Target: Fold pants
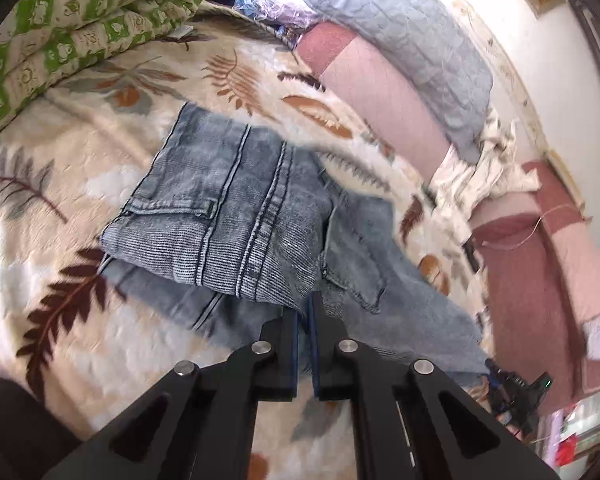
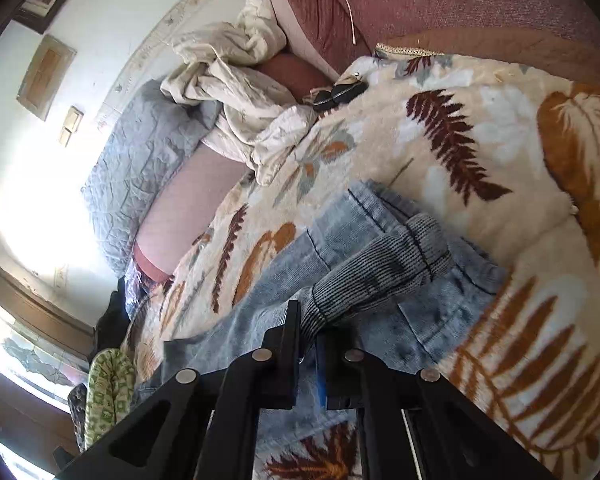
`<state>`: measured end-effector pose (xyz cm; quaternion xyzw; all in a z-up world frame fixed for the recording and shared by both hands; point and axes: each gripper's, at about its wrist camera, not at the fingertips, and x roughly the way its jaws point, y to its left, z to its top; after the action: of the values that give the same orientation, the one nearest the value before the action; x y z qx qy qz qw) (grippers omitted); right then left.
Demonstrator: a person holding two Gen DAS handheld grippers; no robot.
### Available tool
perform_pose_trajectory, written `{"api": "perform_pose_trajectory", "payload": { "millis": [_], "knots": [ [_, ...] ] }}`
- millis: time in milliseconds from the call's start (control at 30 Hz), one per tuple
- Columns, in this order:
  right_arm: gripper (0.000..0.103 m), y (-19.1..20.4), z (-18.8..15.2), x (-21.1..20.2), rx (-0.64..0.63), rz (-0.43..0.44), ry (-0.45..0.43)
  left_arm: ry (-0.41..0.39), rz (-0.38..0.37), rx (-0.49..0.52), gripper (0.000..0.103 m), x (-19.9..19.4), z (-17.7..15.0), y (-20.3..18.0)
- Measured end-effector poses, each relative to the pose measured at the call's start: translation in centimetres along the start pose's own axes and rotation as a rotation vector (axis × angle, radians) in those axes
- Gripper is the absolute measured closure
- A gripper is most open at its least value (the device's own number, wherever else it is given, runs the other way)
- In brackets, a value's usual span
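Light blue washed denim pants (image 1: 236, 216) lie partly folded on a leaf-patterned cream blanket (image 1: 80, 184). In the left wrist view my left gripper (image 1: 305, 308) is shut on a raised fold of the pants at its near edge. In the right wrist view my right gripper (image 2: 308, 320) is shut on another bunched part of the pants (image 2: 380, 268), which it holds up off the blanket (image 2: 480, 152). The rest of the pants lies flat beneath.
A green and cream quilt (image 1: 72, 32) is rolled at the far left. Pink cushions (image 1: 380, 96), a grey pillow (image 1: 412, 52) and a crumpled cream cloth (image 2: 236, 88) lie along the wall. A dark object (image 2: 340, 94) rests on the blanket edge.
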<state>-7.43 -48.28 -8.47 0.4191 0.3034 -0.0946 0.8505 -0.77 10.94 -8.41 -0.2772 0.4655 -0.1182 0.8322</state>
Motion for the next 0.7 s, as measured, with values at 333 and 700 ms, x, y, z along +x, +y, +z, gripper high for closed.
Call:
{"api": "perform_pose_trajectory", "payload": {
  "millis": [333, 700],
  "knots": [
    [0.091, -1.0, -0.5, 2.2, 0.003, -0.148, 0.229, 0.098, 0.066, -0.013, 0.098, 2.0, -1.3, 1.6],
    [0.050, -0.4, 4.0, -3.9, -0.073, -0.110, 0.056, -0.002, 0.127, 0.268, 0.092, -1.9, -1.6, -4.0]
  ]
}}
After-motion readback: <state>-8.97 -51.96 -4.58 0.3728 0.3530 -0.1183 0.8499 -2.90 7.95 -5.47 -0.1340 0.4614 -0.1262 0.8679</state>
